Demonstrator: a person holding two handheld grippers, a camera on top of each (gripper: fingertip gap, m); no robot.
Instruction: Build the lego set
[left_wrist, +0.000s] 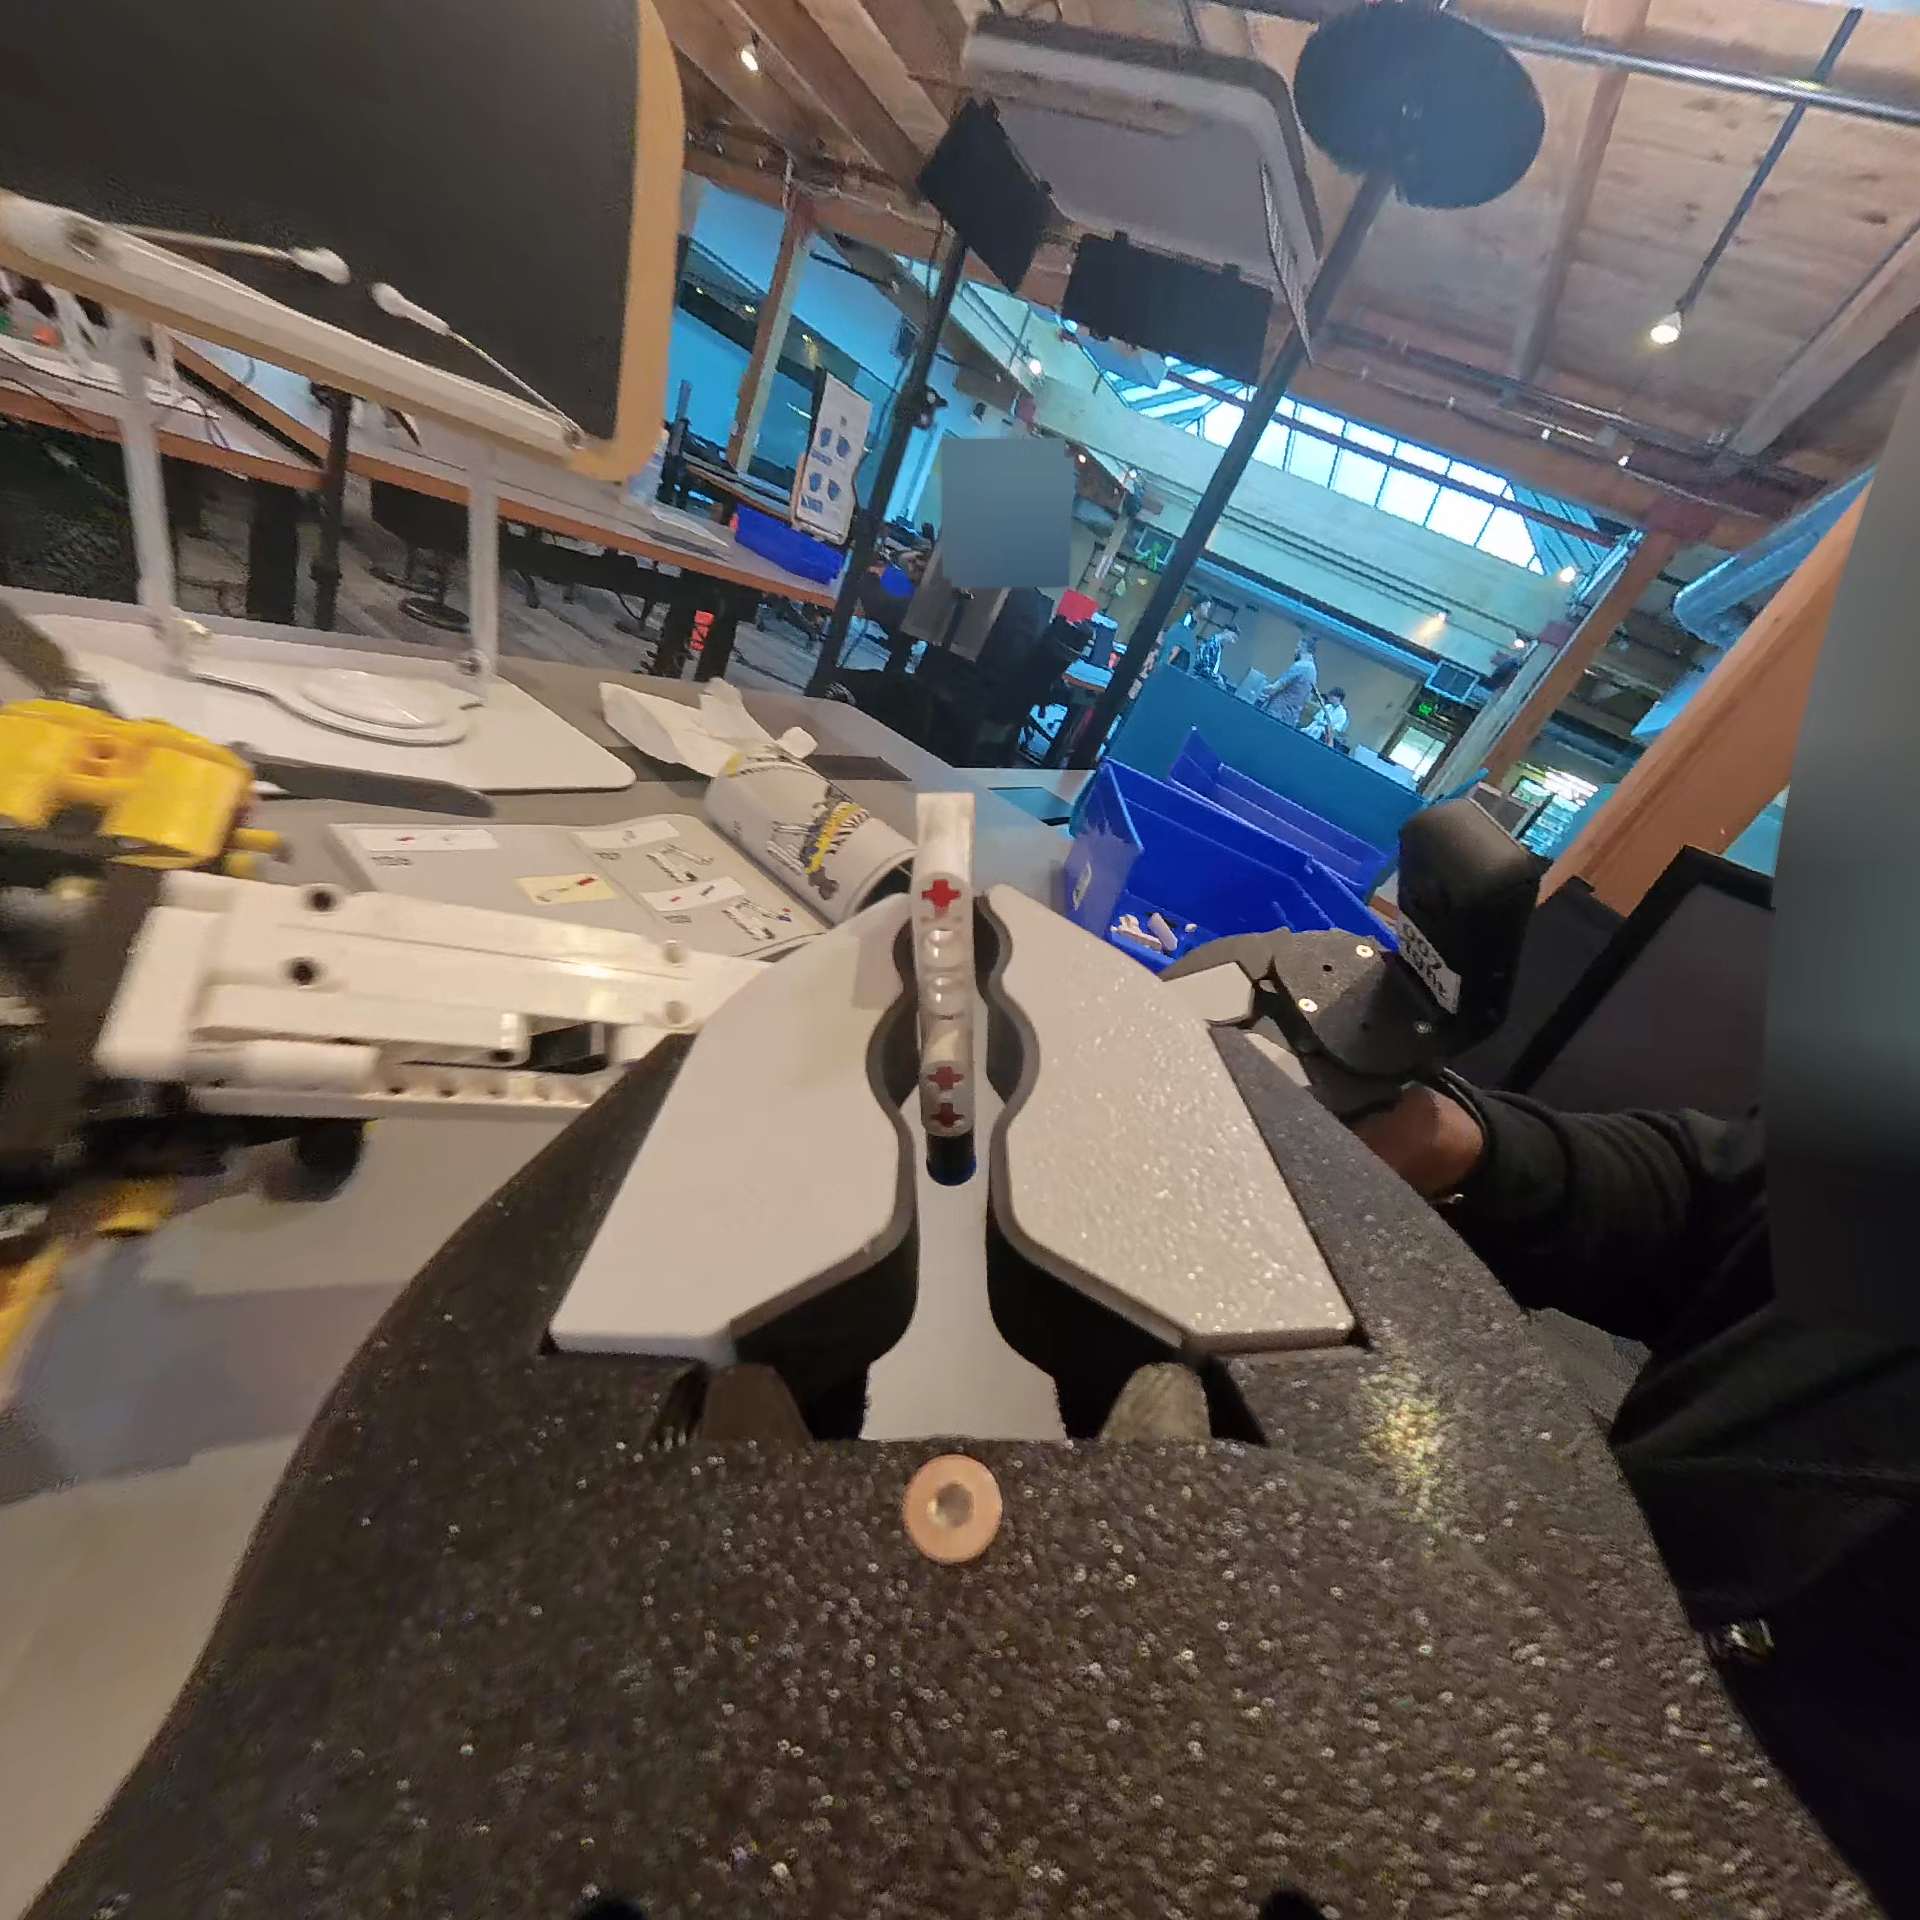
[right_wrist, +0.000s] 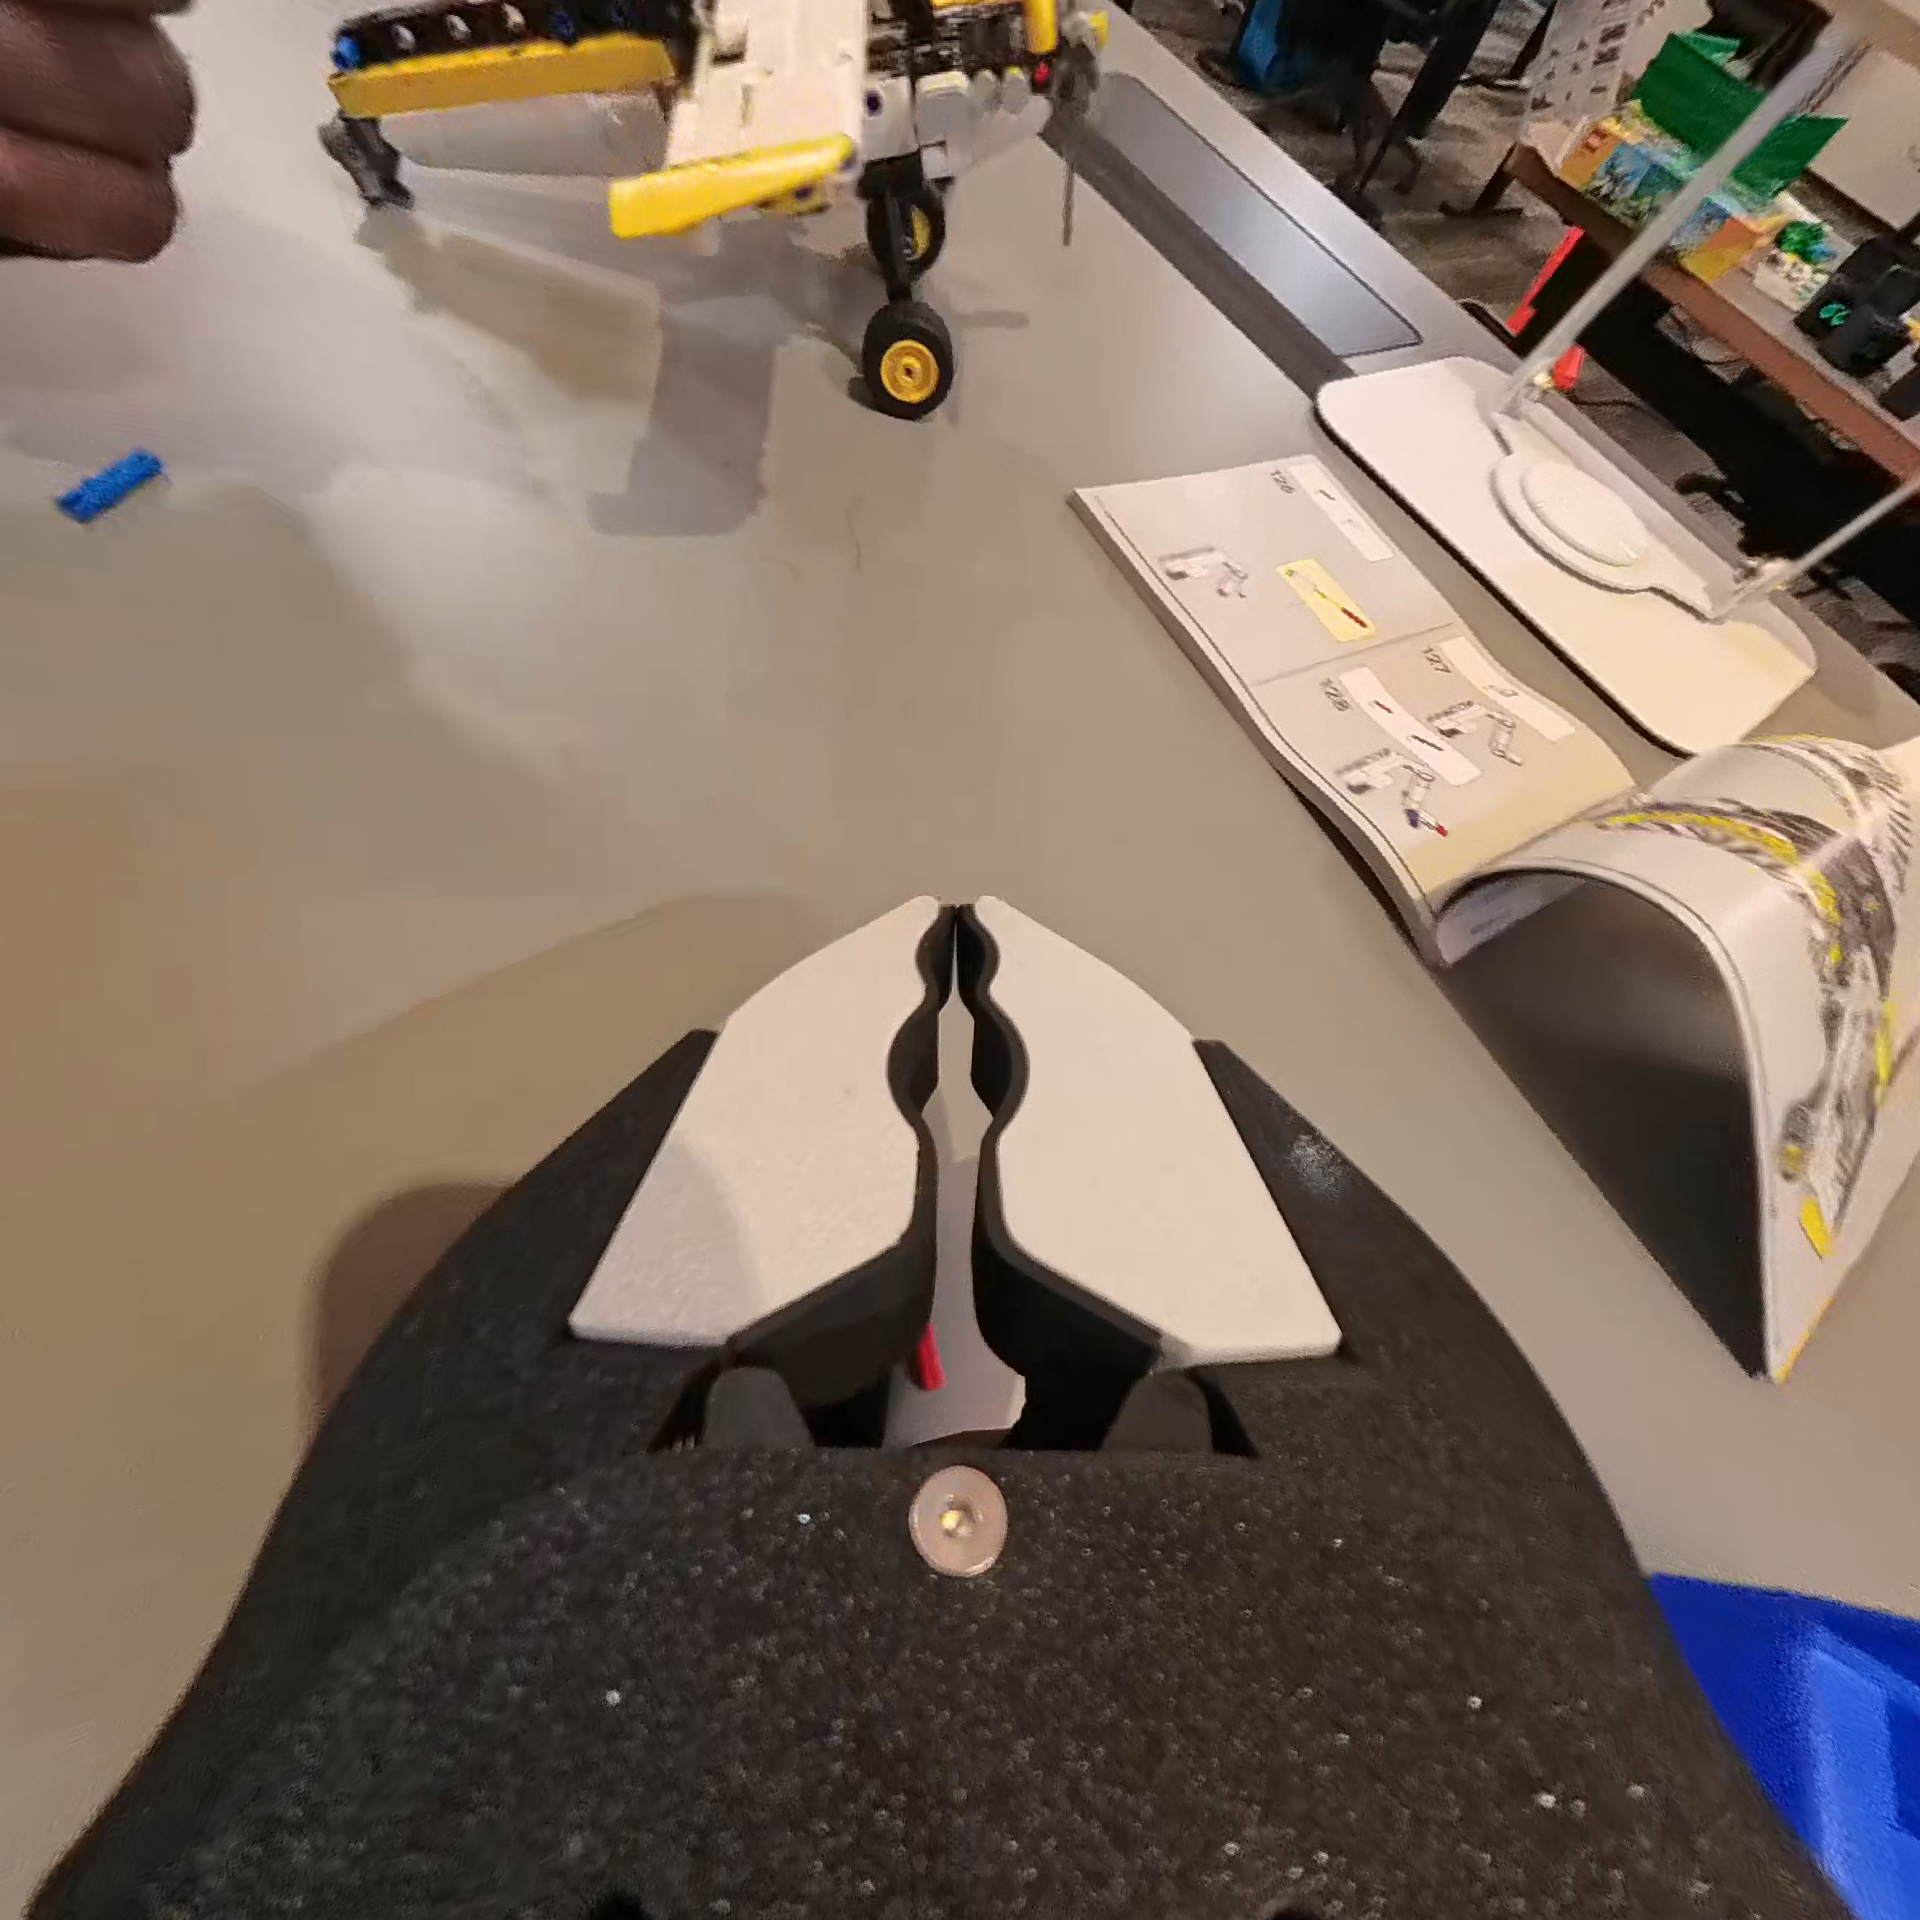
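My left gripper (left_wrist: 951, 906) is shut on a white perforated toy beam (left_wrist: 943, 940) with red cross-shaped axle ends. The beam stands upright between the pads and sticks out past the fingertips. A white and yellow toy plane model (left_wrist: 312, 987) lies just to its left. My right gripper (right_wrist: 954, 914) is shut, with its tips touching, above the bare grey table (right_wrist: 520, 779). A small red piece (right_wrist: 925, 1361) shows low in the slot between its fingers; I cannot tell if it is gripped. The right gripper also shows in the left wrist view (left_wrist: 1226, 982), beside a blue bin.
An open instruction booklet (right_wrist: 1351, 665) lies to the right, next to a white lamp base (right_wrist: 1558, 540). The toy plane (right_wrist: 769, 94) stands at the far side, and a small blue piece (right_wrist: 109, 486) lies at the left. The blue bin (left_wrist: 1226, 862) holds small white parts. The gap from one gripper's tips to the other's is roughly 20 centimeters.
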